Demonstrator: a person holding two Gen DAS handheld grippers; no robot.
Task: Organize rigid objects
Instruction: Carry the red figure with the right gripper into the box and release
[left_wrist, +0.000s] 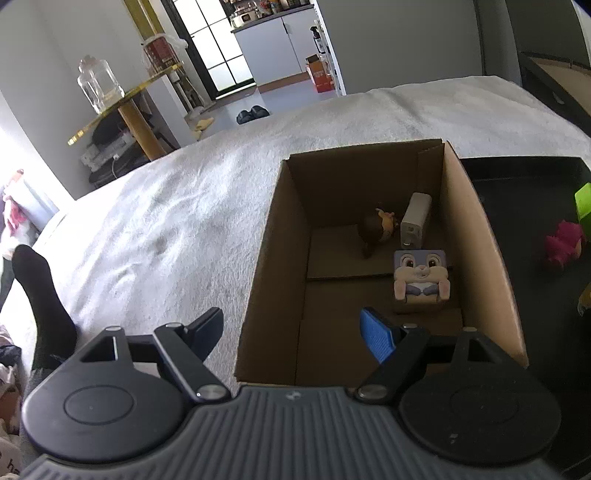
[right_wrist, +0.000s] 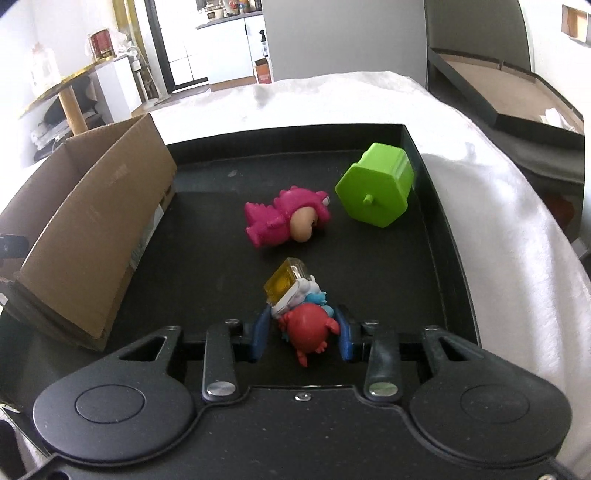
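Standing open-topped at centre frame, cardboard box (left_wrist: 369, 258) for sorted toys. Lying beside it, black tray (right_wrist: 424, 258), supply of the unsorted. Hovering wide and empty at lower frame, left gripper (left_wrist: 291, 328). Clamped at lower centre for lifting out, right gripper (right_wrist: 304, 330) on red figurine (right_wrist: 308, 328).

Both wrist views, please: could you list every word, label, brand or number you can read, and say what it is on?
No text can be read in either view.
Red tin on the gold shelf: label too blurred.
Orange carton on the floor: white print too small.
Cardboard box: faint print and a side label, illegible.
White charger in the box: marks unreadable.
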